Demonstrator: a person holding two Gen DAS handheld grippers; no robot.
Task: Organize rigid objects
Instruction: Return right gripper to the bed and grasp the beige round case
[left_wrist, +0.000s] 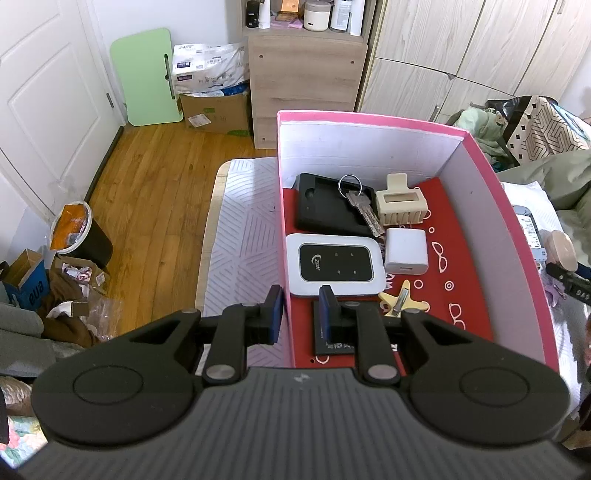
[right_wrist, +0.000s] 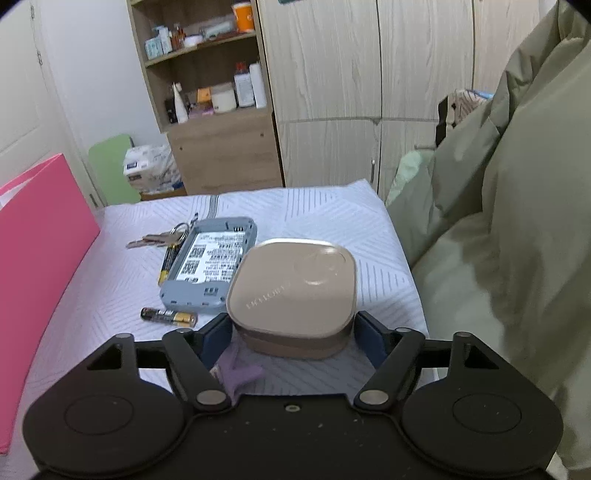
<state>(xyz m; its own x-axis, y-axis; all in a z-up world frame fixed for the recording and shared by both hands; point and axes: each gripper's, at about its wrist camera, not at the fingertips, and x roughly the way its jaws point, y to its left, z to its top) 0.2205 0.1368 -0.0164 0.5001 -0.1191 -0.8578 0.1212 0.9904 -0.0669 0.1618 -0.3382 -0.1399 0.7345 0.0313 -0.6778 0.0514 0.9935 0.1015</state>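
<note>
A pink box (left_wrist: 369, 120) with a red floor holds a white pocket router (left_wrist: 334, 264), a black tray (left_wrist: 328, 210), keys (left_wrist: 364, 206), a cream hair claw (left_wrist: 400, 203), a white charger (left_wrist: 406, 251), a yellow clip (left_wrist: 402, 301) and a black card (left_wrist: 334, 343). My left gripper (left_wrist: 301, 314) straddles the box's left wall, jaws narrowly apart on it. My right gripper (right_wrist: 291, 332) is shut on a tan square case (right_wrist: 293, 288) held above the bed. The pink box's side (right_wrist: 40, 258) shows at left in the right wrist view.
On the white bedspread (right_wrist: 332, 218) lie a grey open device (right_wrist: 212, 264), two batteries (right_wrist: 168, 315), keys (right_wrist: 159, 238) and a purple scrap (right_wrist: 238, 371). Green bedding (right_wrist: 498, 240) rises at right. A wooden cabinet (left_wrist: 304, 81), bin (left_wrist: 79, 236) and floor clutter are to the left.
</note>
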